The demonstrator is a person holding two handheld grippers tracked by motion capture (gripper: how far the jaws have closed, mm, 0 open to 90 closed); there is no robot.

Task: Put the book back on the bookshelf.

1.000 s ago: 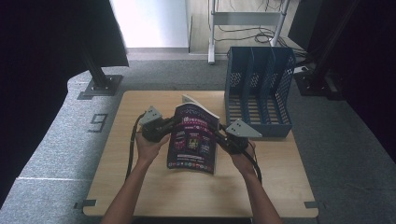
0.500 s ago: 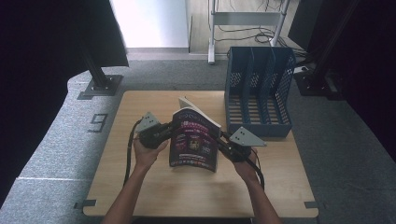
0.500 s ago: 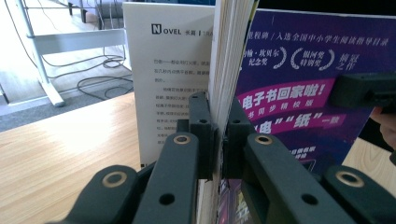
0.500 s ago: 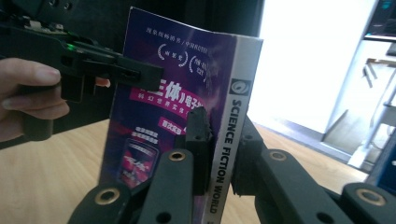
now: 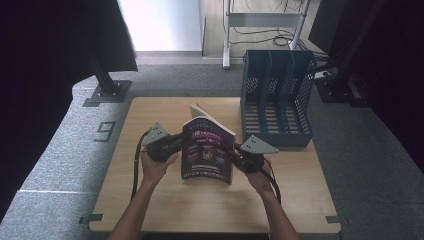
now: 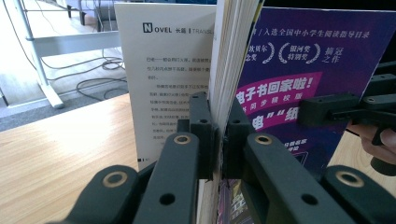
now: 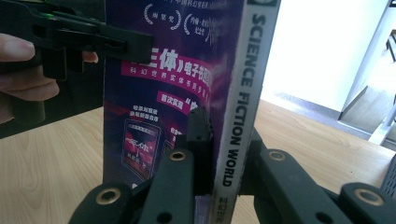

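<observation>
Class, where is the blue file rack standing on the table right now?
In the high view, the blue file rack stands at the table's far right corner, behind the magazine.

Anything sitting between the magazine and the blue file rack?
Nothing visible. The magazine stands on the table, gripped by left tongs and right tongs; the tabletop toward the blue rack looks bare.

Overhead view forward and down over the table (image 5: pixel 165 200); both gripper views close, facing inward, sharing the magazine (image 5: pixel 207 152).

Magazine (image 5: pixel 207 150) upright mid-table (image 5: pixel 150 200), between grippers; file rack (image 5: pixel 275 97) behind right
</observation>
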